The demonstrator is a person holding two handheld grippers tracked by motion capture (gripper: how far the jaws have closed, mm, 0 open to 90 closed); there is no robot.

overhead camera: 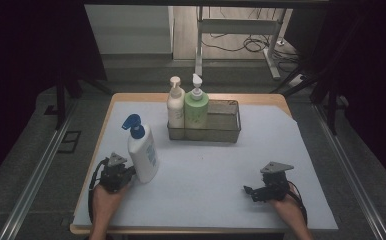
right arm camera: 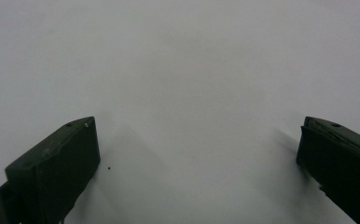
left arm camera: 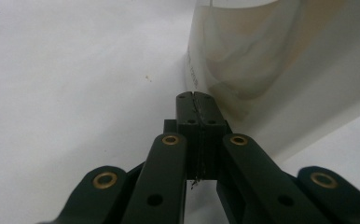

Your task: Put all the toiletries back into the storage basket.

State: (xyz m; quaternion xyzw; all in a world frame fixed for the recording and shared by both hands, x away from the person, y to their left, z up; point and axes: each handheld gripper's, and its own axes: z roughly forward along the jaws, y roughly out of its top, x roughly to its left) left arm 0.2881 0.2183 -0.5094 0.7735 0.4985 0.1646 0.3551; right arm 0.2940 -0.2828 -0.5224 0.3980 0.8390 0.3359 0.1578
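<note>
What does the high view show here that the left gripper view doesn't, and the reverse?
The high view adds the wire basket holding a cream bottle and a green bottle, plus the right claw. The left gripper view adds close detail: the left claw with its jaws pressed together, empty. Both share the white bottle with a blue pump beside that claw, and the white sheet.

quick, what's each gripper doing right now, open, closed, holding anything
left gripper: closed, jaws pressed together on nothing, right beside the white pump bottle.
right gripper: open, holding nothing, over the white table cover.
</note>
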